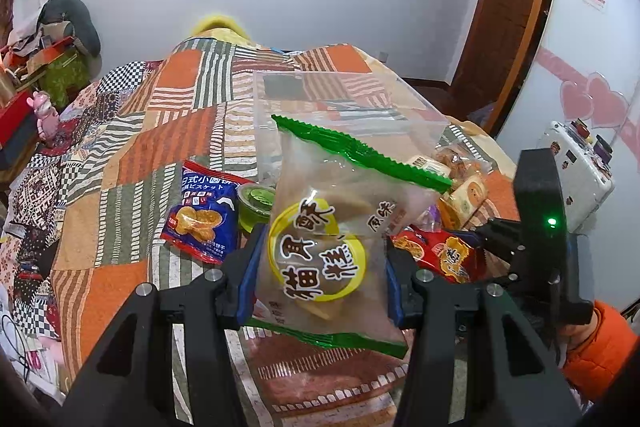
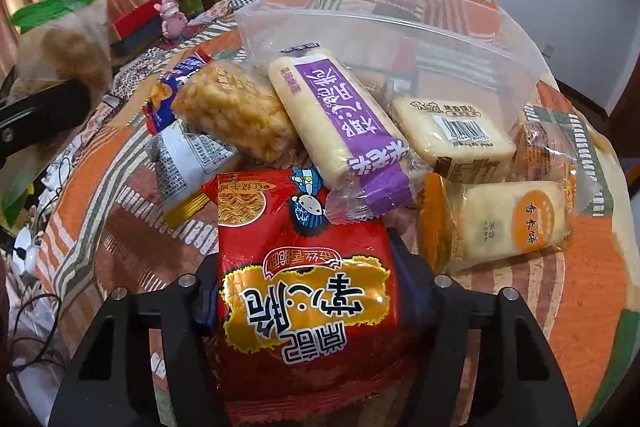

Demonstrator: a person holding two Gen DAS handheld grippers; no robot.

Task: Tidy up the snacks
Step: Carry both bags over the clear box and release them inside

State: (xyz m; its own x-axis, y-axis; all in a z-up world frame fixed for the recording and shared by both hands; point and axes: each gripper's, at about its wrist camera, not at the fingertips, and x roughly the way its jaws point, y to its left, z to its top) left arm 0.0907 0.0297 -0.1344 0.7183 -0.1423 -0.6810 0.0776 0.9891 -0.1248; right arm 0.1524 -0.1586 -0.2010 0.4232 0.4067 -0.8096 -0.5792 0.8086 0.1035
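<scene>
The left hand-held gripper (image 1: 320,267) pinches a clear green-edged snack bag (image 1: 332,227), lifted above the patchwork-covered surface (image 1: 132,155). Behind it stands a clear plastic box (image 1: 344,107); its contents cannot be judged. The right hand-held gripper (image 2: 308,303) has a red noodle snack packet (image 2: 304,291) between its pads; whether they press it cannot be told. Only the right wrist view shows the purple-labelled cake (image 2: 340,123) and orange rice cracker pack (image 2: 516,223) lying before the box.

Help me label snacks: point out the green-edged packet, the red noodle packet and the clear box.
green-edged packet (image 1: 320,251): left wrist view, yellow ring label.
red noodle packet (image 2: 304,307): right wrist view, gold label.
clear box (image 2: 400,23): right wrist view, near rim.
</scene>
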